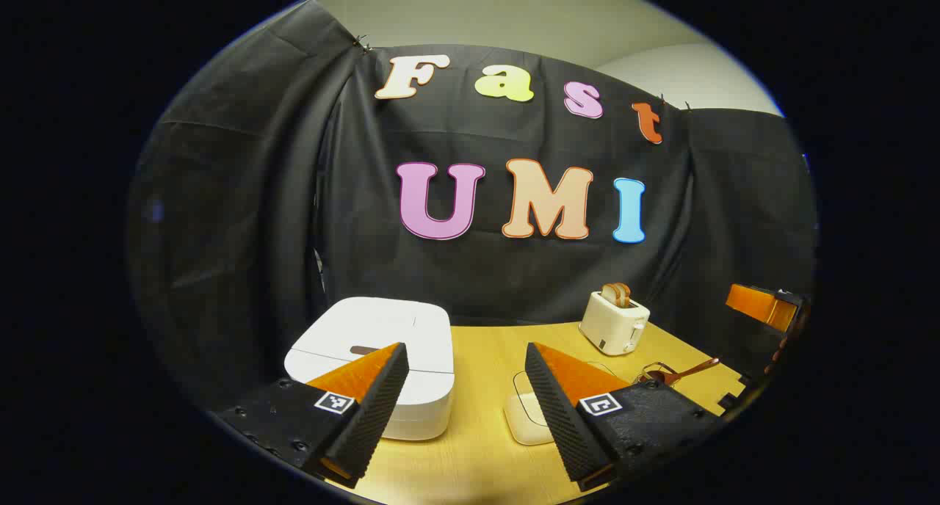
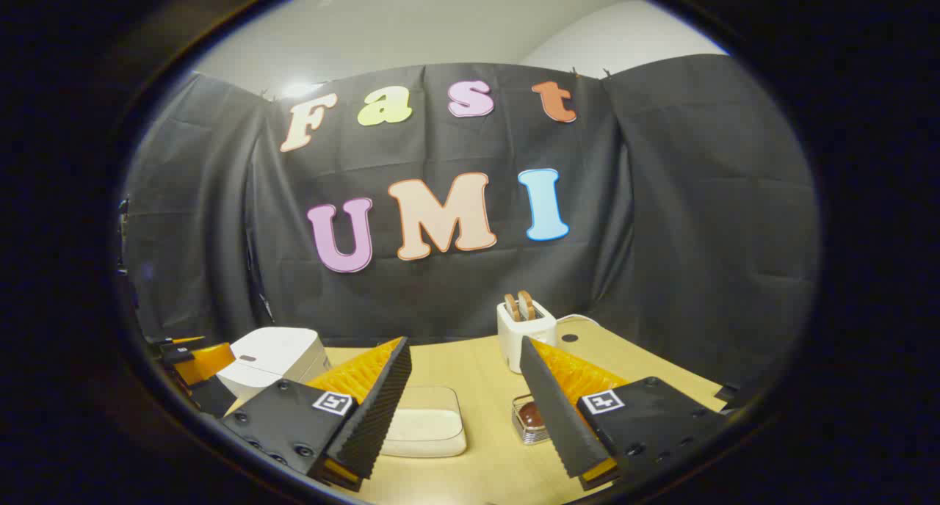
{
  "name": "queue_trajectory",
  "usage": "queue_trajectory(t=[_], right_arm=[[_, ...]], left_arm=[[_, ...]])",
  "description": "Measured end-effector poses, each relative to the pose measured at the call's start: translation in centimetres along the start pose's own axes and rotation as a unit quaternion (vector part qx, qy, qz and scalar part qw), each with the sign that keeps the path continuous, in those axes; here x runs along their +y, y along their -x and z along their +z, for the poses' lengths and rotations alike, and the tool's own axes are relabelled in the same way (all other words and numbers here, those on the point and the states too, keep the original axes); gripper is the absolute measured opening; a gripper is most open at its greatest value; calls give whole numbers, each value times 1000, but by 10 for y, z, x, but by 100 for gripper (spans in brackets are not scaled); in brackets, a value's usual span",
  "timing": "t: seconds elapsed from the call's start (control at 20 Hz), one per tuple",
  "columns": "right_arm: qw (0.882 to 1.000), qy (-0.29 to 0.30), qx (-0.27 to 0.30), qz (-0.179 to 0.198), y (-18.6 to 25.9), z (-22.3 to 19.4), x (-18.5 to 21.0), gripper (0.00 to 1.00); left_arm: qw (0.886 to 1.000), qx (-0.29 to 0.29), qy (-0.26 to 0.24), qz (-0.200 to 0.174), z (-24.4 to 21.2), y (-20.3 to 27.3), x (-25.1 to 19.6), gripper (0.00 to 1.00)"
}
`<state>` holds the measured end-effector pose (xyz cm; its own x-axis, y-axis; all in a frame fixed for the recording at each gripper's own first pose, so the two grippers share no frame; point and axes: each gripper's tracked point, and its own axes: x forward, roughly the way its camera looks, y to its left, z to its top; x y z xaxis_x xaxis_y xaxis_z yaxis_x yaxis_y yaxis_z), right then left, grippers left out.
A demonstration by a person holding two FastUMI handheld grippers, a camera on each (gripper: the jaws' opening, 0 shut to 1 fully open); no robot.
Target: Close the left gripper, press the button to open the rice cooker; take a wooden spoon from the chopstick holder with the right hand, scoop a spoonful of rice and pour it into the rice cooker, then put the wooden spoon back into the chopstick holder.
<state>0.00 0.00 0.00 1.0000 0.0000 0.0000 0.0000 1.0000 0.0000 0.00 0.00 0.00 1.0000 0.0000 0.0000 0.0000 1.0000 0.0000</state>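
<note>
The rice cooker (image 1: 382, 358), white w/ lid down, is seen at the counter's (image 1: 485, 358) left rear in the left gripper view, close to the black cloth wall (image 1: 242, 219); in the right gripper view it is found far left (image 2: 275, 354). A shallow cream container (image 2: 426, 420) w/ clear lid is set mid-counter, just right of the cooker. Right of that, a wire chopstick holder (image 2: 530, 420) is seen, partly hidden behind a finger; a brown wooden spoon (image 1: 679, 374) is seen lying at it, handle angled up-right. A cream toaster (image 1: 615, 321) w/ two slices poking out is placed at the rear, near the cloth.

The left hand-held gripper (image 1: 466, 409) is held above the counter's front, fingers well apart, nothing between them; one finger overlaps the cooker's front in view. The right hand-held gripper (image 2: 464, 417) is likewise held spread & empty, approx. over the container and holder.

The counter is light wood, matte. Black cloth is hung on all sides, creased; pale wall & ceiling (image 2: 411, 28) are visible above it.
</note>
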Motion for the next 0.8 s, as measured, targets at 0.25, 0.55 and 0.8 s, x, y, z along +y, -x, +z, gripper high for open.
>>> queue_trajectory(t=[0.25,0.55,0.8], right_arm=[[1000,-1,0,-6,0,1,-8,98],[1000,2,2,-10,2,-1,-11,98],[1000,7,3,-15,4,-1,-15,98]], left_arm=[[1000,1,8,-15,-2,-2,-13,95],[1000,2,15,-24,-3,-5,-22,95],[999,4,24,-31,-5,-6,-24,95]])
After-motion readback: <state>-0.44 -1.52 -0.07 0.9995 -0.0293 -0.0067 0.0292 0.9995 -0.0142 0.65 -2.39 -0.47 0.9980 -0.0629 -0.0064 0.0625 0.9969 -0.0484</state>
